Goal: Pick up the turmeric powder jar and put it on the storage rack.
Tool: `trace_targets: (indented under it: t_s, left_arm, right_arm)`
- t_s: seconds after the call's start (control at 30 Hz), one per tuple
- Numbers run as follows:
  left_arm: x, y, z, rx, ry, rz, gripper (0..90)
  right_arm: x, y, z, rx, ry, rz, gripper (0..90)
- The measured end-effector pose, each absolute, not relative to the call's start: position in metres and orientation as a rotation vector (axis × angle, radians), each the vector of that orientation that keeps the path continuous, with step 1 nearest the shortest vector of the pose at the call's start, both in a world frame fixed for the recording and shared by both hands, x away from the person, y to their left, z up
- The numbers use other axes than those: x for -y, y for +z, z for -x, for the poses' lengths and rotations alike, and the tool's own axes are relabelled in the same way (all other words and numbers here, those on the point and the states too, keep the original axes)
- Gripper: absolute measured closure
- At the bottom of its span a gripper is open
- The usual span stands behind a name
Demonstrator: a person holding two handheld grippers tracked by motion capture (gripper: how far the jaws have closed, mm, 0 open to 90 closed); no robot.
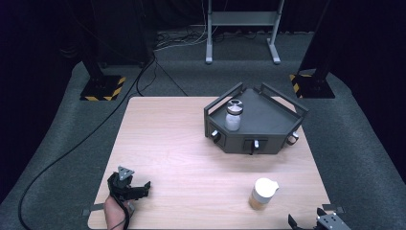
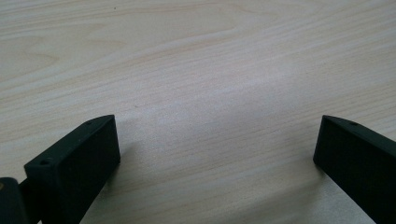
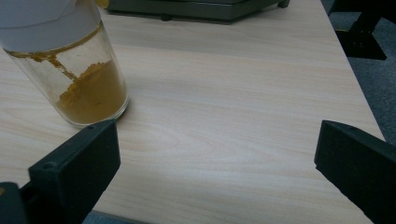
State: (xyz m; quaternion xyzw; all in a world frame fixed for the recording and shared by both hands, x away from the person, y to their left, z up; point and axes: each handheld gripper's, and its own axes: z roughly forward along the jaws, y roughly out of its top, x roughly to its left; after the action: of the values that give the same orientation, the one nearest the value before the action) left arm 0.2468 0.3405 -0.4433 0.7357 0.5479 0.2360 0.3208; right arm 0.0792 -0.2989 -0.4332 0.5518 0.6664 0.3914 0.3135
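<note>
A clear jar [image 1: 262,193] with a white lid, part full of orange-brown powder, stands near the table's front right; in the right gripper view the jar [image 3: 70,70] stands upper left, just beyond the left jaw. A small jar with a dark metal lid and white contents [image 1: 233,115] stands on a dark angular tray [image 1: 268,122] at the back right. My left gripper [image 1: 139,190] rests low over the front left of the table, open, with bare wood between its jaws [image 2: 217,154]. My right gripper [image 3: 217,158] is open at the front right edge.
The tray [image 3: 196,9] has knobs on its front faces and raised rails. A pale wooden table [image 1: 182,143] sits on grey carpet. Black stands with hazard-striped bases [image 1: 103,88] and a metal frame [image 1: 242,28] are behind it. A cable [image 1: 72,148] trails across the floor.
</note>
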Motion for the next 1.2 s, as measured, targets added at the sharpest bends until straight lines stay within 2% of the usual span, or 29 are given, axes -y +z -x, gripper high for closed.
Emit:
trace_targets:
  t_s: [0.77,1.2]
  left_arm:
    - [-0.34,-0.443,-0.246,-1.439,0.624,-1.934,0.7]
    - [-0.34,-0.443,-0.246,-1.439,0.623,-1.934,0.7]
  right_arm:
    - [0.28,-0.419,-0.082,-1.788,0.983,-1.433,0.0]
    - [0.259,-0.44,-0.108,-1.849,1.029,-1.438,0.0]
